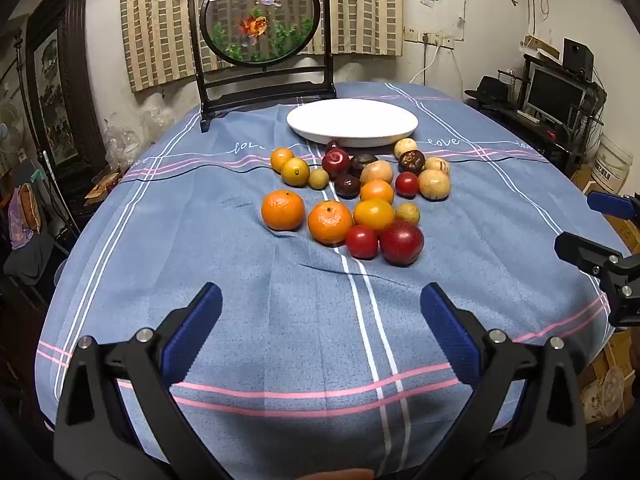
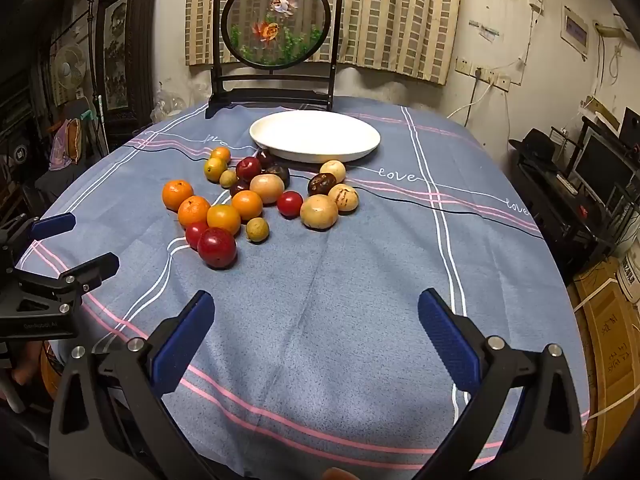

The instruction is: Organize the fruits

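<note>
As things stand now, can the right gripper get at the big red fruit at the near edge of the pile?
Probably yes. The right gripper is open and empty, and only bare tablecloth lies between it and the big red fruit, whose near side is free.

- The table point(image 1: 160, 280) is covered by a cloth point(image 1: 280, 320).
- A plate point(image 1: 352, 122) is set toward the far edge, near the middle of the table's width.
- A framed round screen point(image 1: 262, 16) is stood upright behind the plate, at the far edge and slightly to its left.
- A cluster of fruits point(image 1: 352, 196) is laid on the cloth just before the plate, its farthest pieces close to the plate's near rim.
- The left claw point(image 1: 320, 332) and the right claw point(image 2: 316, 336) are held wide open over the near edge, side by side, with nothing between their fingers.
</note>
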Action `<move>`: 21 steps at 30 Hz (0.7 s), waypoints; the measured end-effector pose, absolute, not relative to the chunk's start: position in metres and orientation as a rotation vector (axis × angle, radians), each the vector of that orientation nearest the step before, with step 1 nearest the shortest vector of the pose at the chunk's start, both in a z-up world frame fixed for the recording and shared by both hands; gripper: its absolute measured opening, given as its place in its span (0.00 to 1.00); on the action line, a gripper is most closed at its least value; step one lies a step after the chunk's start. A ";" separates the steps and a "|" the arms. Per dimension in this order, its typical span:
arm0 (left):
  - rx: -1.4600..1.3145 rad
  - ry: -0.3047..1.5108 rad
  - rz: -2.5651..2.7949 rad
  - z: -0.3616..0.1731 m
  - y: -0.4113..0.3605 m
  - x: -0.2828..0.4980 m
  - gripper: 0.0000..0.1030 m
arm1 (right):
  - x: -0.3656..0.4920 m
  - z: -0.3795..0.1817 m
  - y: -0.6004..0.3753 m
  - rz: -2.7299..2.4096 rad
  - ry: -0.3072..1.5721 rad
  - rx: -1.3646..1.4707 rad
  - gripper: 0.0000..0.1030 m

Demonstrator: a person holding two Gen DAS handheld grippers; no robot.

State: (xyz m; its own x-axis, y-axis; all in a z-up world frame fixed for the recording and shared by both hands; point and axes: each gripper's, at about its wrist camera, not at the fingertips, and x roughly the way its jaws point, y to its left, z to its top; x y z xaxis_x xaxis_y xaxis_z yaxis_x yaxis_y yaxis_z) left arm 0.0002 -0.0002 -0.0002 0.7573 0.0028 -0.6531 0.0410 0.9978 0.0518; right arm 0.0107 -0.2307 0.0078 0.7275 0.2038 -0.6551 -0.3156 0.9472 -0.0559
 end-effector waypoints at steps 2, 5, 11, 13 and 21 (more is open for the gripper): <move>0.061 0.714 -0.021 0.000 0.000 0.000 0.98 | 0.011 0.007 -0.231 0.290 0.708 -0.167 0.99; 0.059 0.712 -0.021 0.000 -0.001 0.000 0.98 | 0.012 0.007 -0.231 0.291 0.705 -0.168 0.99; 0.055 0.718 -0.024 -0.004 0.000 -0.001 0.98 | 0.013 0.007 -0.232 0.289 0.709 -0.166 0.99; 0.053 0.721 -0.024 -0.004 0.000 0.002 0.98 | 0.013 0.008 -0.232 0.289 0.709 -0.167 0.99; 0.052 0.722 -0.020 -0.006 0.004 0.003 0.98 | 0.015 0.005 -0.234 0.287 0.711 -0.164 0.99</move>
State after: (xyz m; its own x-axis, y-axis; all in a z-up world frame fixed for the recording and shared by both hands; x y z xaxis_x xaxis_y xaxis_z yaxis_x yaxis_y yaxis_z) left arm 0.0029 0.0040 -0.0064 0.7506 -0.0003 -0.6608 0.0361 0.9985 0.0404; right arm 0.0148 -0.2339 0.0050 0.7209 0.2026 -0.6628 -0.3135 0.9482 -0.0511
